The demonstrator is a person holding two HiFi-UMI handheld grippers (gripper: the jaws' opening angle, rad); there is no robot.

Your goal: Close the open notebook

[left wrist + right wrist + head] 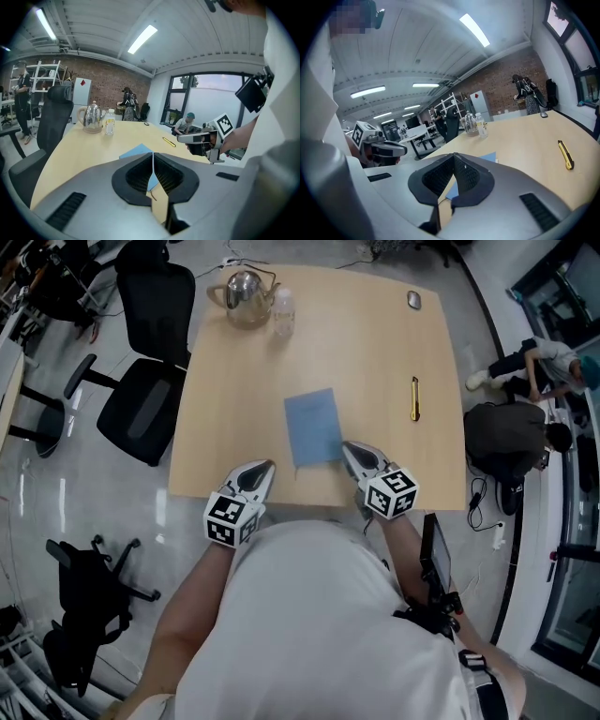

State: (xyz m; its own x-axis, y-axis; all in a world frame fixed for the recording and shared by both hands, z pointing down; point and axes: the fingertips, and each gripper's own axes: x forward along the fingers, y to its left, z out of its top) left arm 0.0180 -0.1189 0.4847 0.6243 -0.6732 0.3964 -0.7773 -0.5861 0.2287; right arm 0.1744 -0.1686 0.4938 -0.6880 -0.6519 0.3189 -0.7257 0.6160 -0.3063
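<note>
Notebook (312, 427) flat, near corner behind right gripper (349, 448); left gripper (268, 466) nearby, both jaws together, empty

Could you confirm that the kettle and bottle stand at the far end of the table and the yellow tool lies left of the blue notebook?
Not quite: the head view shows the yellow tool right of the blue notebook. The kettle and bottle do stand at the far end of the table.
</note>
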